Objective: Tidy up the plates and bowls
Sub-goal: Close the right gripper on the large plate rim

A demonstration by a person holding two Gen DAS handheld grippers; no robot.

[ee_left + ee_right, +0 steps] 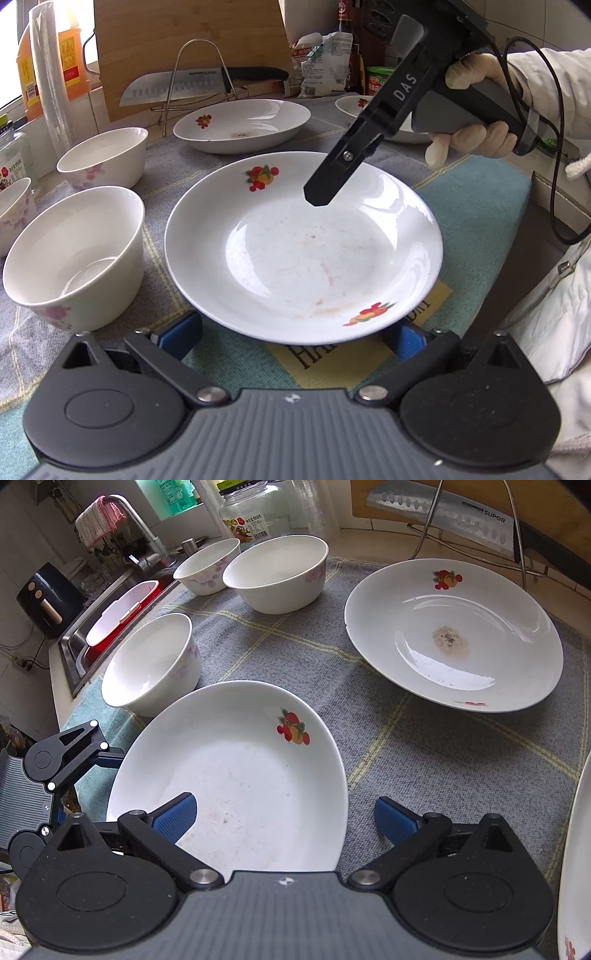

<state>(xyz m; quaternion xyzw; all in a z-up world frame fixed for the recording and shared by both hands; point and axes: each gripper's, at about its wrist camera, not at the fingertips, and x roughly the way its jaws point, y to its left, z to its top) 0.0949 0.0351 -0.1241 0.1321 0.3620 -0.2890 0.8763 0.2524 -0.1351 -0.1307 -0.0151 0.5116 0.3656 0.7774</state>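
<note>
Right wrist only: sink (79, 642)

Both wrist views close, angled down; share plate (303, 247).

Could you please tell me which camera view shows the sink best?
The right wrist view. There the sink appears at the left edge, with its steel rim, the tap and a red basin inside. The left wrist view does not show it.

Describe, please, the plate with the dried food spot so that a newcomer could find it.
Start at the wire knife rack at the back of the grey checked cloth. The plate sits just before it. It alone has a brownish speckled stain at its centre, unlike the nearer plate.
</note>
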